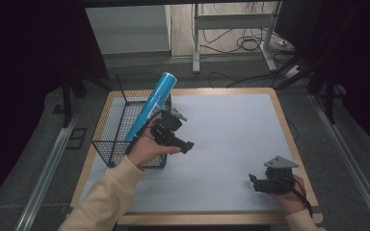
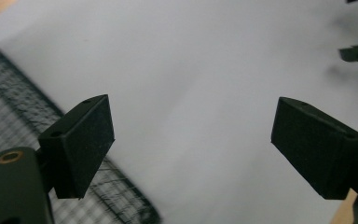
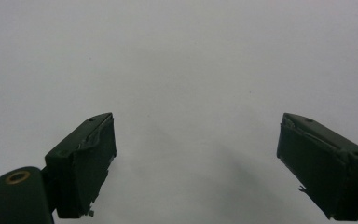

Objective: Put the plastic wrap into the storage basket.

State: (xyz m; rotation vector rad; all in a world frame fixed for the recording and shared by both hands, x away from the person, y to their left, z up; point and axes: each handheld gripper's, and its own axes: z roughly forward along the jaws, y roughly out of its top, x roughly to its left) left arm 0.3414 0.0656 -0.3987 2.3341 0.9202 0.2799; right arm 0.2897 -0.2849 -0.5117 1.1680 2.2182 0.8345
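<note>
Left gripper [image 1: 189, 145], jaws spread and empty, is held beside the wire basket [image 1: 107, 126] where the blue tube [image 1: 151, 104] leans, which could be tipped if the rim were bumped.

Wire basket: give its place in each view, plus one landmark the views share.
High view: wire basket at the table's left edge, blue cylinder leaning in it.
Left gripper view: its mesh at lower left.
Right gripper view: not in it.
Shared landmark: the white mat.
</note>
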